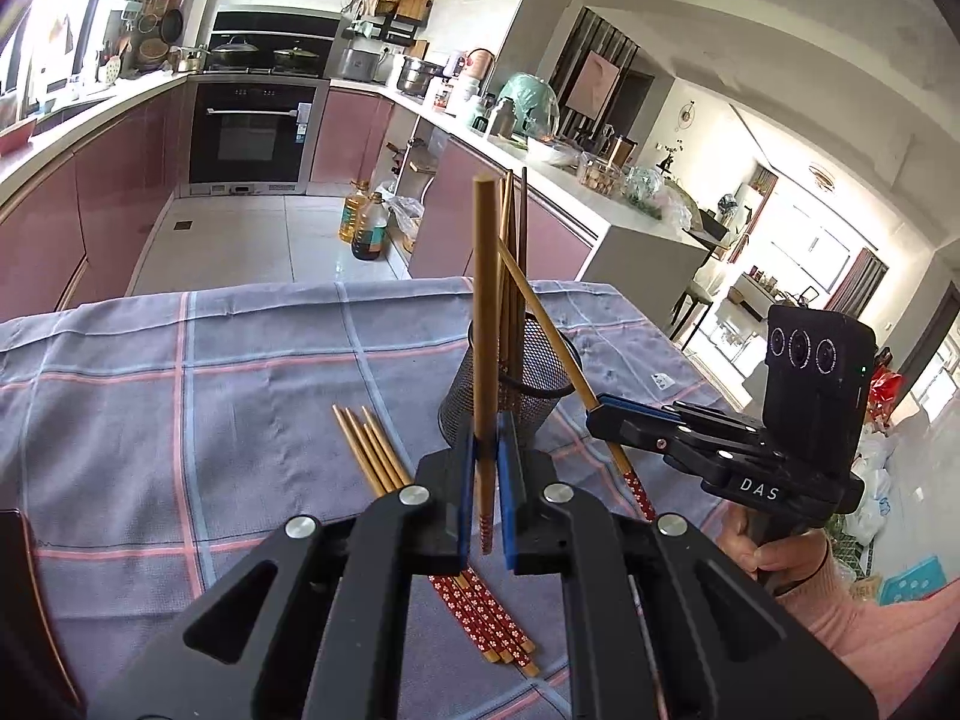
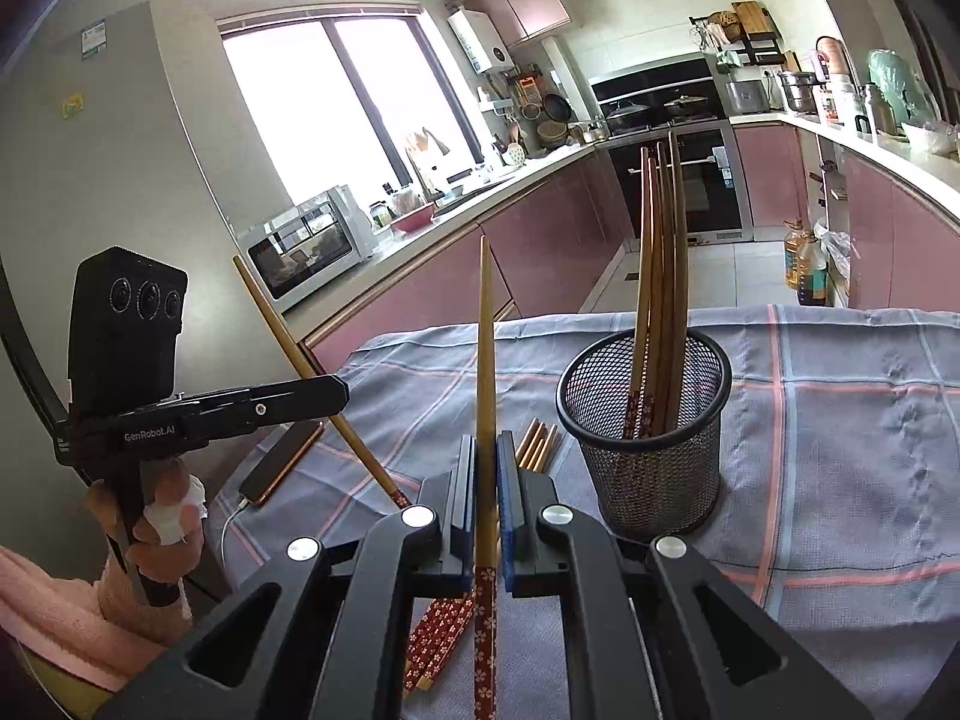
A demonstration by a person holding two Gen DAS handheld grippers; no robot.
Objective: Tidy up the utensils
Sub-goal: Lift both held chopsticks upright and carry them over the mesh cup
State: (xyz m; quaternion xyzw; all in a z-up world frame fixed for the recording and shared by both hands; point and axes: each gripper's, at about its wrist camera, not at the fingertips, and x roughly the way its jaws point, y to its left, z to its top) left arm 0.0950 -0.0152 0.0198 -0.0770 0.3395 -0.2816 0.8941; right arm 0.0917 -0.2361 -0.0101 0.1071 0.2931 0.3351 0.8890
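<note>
While the table (image 2: pixel 840 420) still carries loose chopsticks (image 1: pixel 375 456) by the cup (image 2: pixel 654 450), that cup already holds several upright — I judge the job roughly half done. Each gripper — left (image 1: pixel 486 450), right (image 2: pixel 486 462) — is clamped on one chopstick beside it.

Bright daylight, strong fisheye warp.
The window (image 2: pixel 336 114) is blown out to white glare; room lines bow, corners vignette black, and the near claw arms look soft while shadows stay faint.
</note>
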